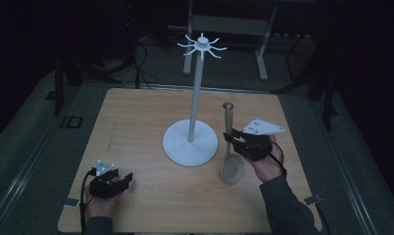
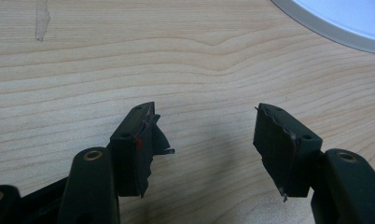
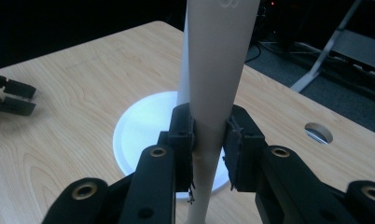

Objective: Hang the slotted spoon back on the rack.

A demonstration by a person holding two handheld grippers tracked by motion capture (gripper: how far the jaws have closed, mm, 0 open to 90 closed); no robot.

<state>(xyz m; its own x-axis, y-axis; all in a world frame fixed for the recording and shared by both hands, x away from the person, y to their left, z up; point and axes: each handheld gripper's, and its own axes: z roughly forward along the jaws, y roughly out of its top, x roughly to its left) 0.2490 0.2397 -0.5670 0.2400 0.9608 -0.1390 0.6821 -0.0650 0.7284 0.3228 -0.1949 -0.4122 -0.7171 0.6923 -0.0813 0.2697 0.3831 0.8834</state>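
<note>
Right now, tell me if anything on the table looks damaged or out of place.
The pads on the left gripper look worn: torn, ragged edges with shreds hanging off, and its jaws stand open over bare table. Otherwise nothing stands out: the white stand is upright, and the right gripper is shut on the slotted spoon handle.

A light wooden tabletop with a visible grain is seen under dim light, with a round hole cut near one edge. It is surrounded by grey floor, and the room beyond is lost in darkness. Behind the tabletop, the pale metal legs of a further table are made out, and black cables are trailed over the floor.
</note>
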